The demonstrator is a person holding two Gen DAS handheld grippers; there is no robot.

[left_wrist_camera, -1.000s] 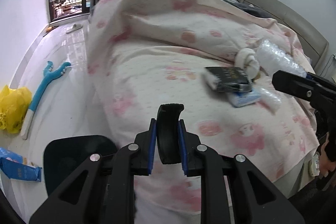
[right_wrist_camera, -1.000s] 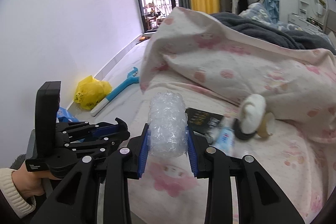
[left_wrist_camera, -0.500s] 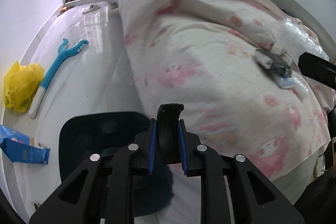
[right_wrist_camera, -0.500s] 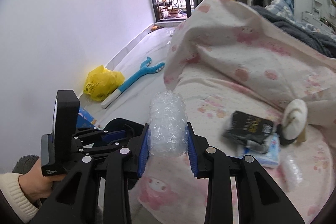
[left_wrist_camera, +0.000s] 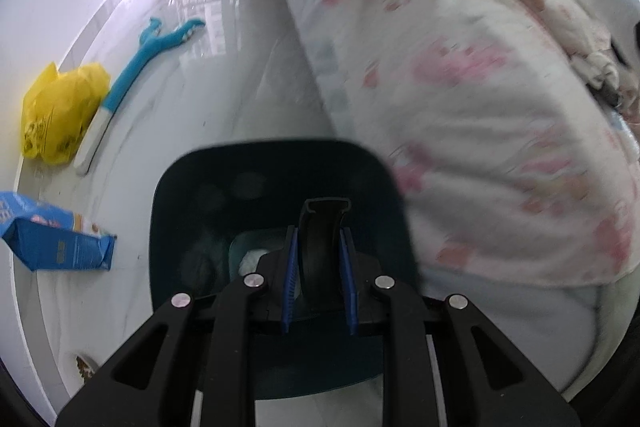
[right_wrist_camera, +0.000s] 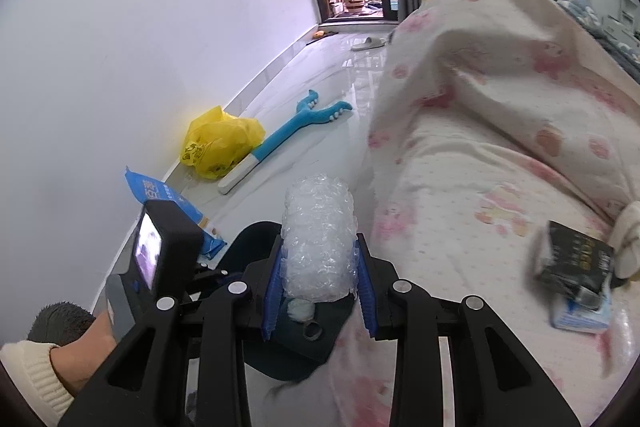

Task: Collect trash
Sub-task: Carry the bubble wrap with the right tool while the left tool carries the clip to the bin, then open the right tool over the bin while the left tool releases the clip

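My left gripper [left_wrist_camera: 318, 259] is shut on a black curved rubber piece [left_wrist_camera: 322, 239] and holds it over the open dark teal trash bin [left_wrist_camera: 192, 211] on the floor beside the bed. White trash lies at the bin's bottom [left_wrist_camera: 252, 259]. My right gripper [right_wrist_camera: 320, 267] is shut on a roll of clear bubble wrap [right_wrist_camera: 320, 235], just above the same bin [right_wrist_camera: 296, 347], with the left gripper's body [right_wrist_camera: 160, 255] to its left. A black box [right_wrist_camera: 576, 263] and a blue-white packet [right_wrist_camera: 580, 315] lie on the bed.
The bed with its pink-patterned quilt [left_wrist_camera: 480, 107] fills the right side. On the white floor lie a yellow plastic bag [left_wrist_camera: 60, 111], a blue long-handled tool [left_wrist_camera: 140, 63] and a blue snack bag [left_wrist_camera: 52, 239] near the wall [right_wrist_camera: 120, 47].
Both grippers swung left and down from the bed toward the floor. The bin now sits directly under the left gripper, and the right gripper has come over it too. Both still hold their items.
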